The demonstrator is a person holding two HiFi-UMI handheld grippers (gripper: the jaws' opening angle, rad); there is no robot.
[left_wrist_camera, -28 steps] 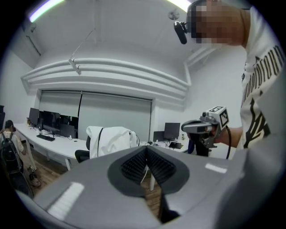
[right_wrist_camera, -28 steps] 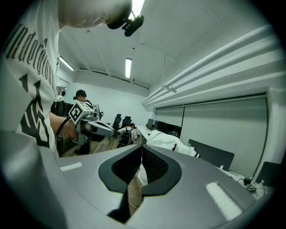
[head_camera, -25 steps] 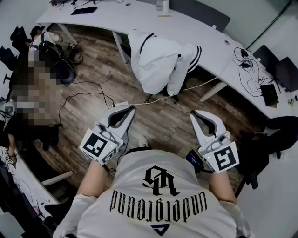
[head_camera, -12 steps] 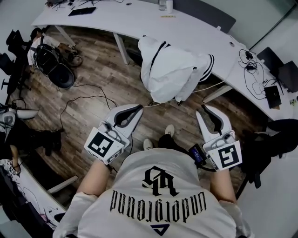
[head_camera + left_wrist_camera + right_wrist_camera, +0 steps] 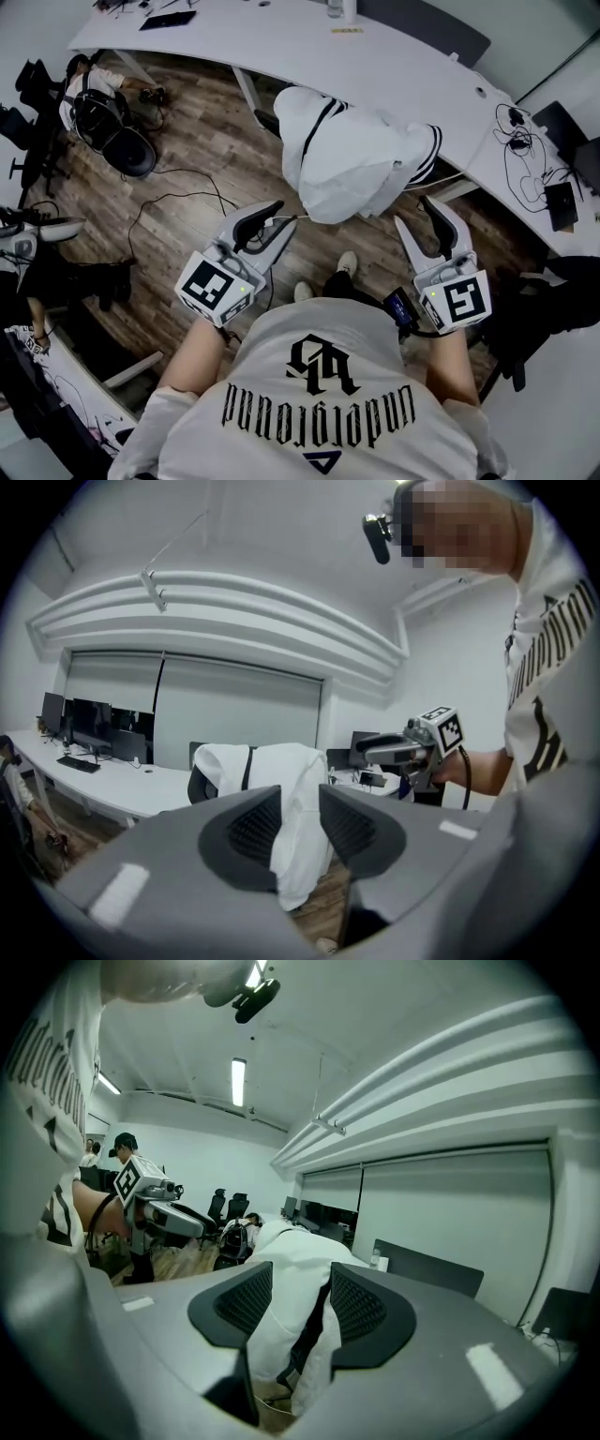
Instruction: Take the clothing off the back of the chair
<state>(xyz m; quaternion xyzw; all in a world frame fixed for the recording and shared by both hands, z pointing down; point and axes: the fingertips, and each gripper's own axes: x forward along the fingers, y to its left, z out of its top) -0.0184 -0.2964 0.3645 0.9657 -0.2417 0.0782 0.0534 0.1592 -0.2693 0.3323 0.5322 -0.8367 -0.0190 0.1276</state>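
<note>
A white jacket [image 5: 352, 164] with dark stripes hangs over the back of a dark chair [image 5: 199, 782] pushed up to the curved desk. My left gripper [image 5: 277, 212] is a short way in front of the jacket's left side. My right gripper [image 5: 433, 208] is just off its right sleeve. Both point at the jacket, and both sets of jaws are opening with nothing between them. In the left gripper view the jacket [image 5: 286, 803] shows through the narrow gap of the left gripper [image 5: 300, 795]. In the right gripper view the jacket [image 5: 286, 1255] lies beyond the right gripper [image 5: 301, 1275].
A long curved white desk [image 5: 281, 47] runs behind the chair. Cables [image 5: 169, 197] trail over the wooden floor. A backpack and black chair [image 5: 112, 136] stand at the left, and dark gear [image 5: 534, 300] at the right. Devices with cords [image 5: 553, 197] lie on the desk's right end.
Both grippers have moved forward toward the jacket, which now sits closer in view. Their jaws, shut a second ago, have parted, the right wider than the left.
</note>
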